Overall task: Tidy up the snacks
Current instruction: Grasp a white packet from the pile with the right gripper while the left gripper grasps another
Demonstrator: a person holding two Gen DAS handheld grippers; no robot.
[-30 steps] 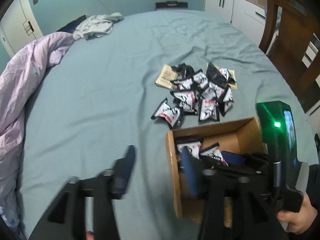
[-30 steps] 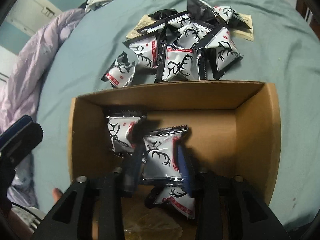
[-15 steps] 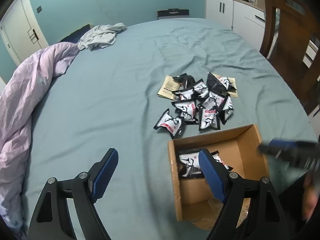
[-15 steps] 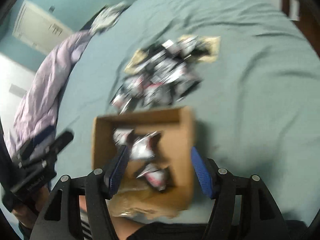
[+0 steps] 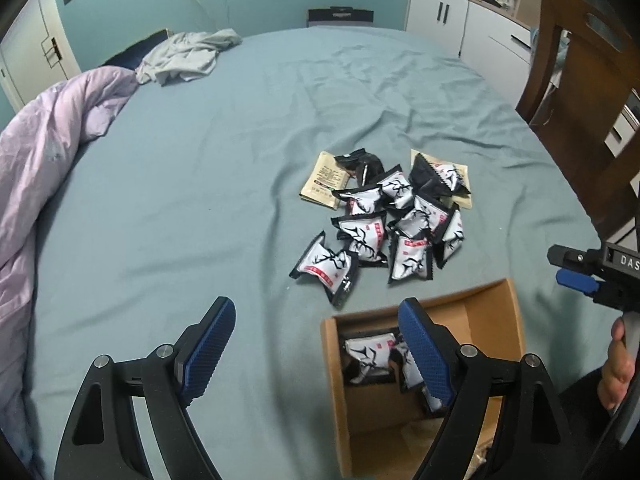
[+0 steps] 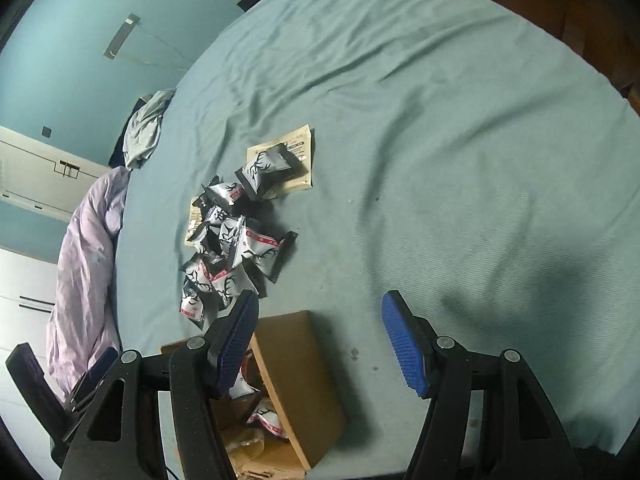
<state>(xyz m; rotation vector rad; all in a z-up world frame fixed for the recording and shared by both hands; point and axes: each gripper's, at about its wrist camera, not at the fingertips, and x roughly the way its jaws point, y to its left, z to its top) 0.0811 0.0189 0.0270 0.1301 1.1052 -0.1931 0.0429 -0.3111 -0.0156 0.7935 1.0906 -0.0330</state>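
Beyond the cardboard box (image 5: pixel 496 308), on the bed (image 5: pixel 200 184), the snack packets (image 5: pixel 384 220) were heaped, far-right of the left hand-held gripper (image 5: pixel 316 354), nearer than the right hand-held gripper (image 6: pixel 320 344); both were held released, empty.

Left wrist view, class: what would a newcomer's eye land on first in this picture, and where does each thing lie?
First, the heap of black-and-white snack packets in the middle of the teal bed sheet. Just nearer the camera stands an open cardboard box with a few packets inside, partly behind the left gripper. A crumpled lilac duvet runs along the left edge.
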